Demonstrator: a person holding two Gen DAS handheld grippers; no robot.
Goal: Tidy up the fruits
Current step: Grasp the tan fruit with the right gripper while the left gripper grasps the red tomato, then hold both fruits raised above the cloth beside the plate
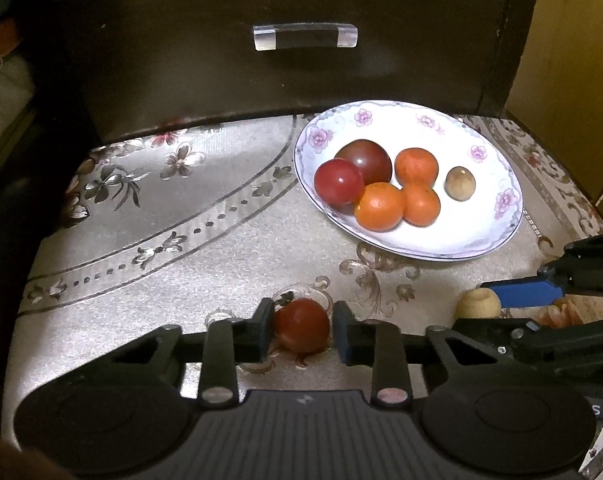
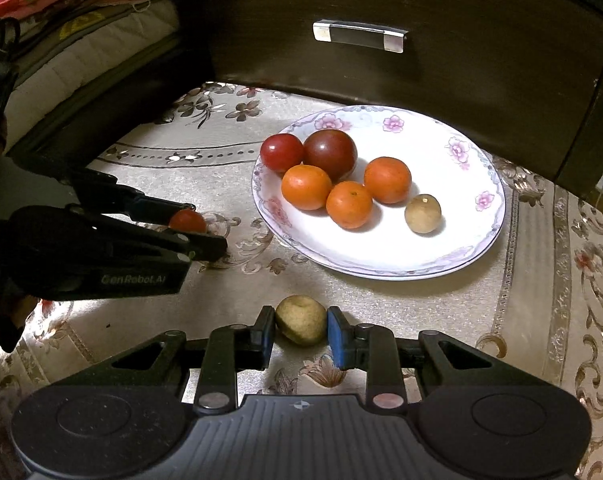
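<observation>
A white floral plate (image 1: 489, 184) (image 2: 473, 240) holds two red tomatoes (image 1: 338, 181) (image 2: 282, 152), three oranges (image 1: 380, 206) (image 2: 348, 204) and a small brown longan (image 1: 460, 183) (image 2: 422, 213). My left gripper (image 1: 301, 330) (image 2: 199, 226) is shut on a red tomato (image 1: 301, 325) (image 2: 187, 221) low over the tablecloth, left of the plate. My right gripper (image 2: 300, 332) (image 1: 513, 304) is shut on a tan longan (image 2: 300, 320) (image 1: 477, 305) near the cloth, in front of the plate.
A dark wooden drawer front (image 1: 285, 60) (image 2: 421, 40) with a clear handle (image 1: 305, 36) (image 2: 359, 36) stands right behind the plate. The floral tablecloth (image 1: 161, 220) (image 2: 541, 300) covers the surface. Folded bedding (image 2: 81, 40) lies at far left.
</observation>
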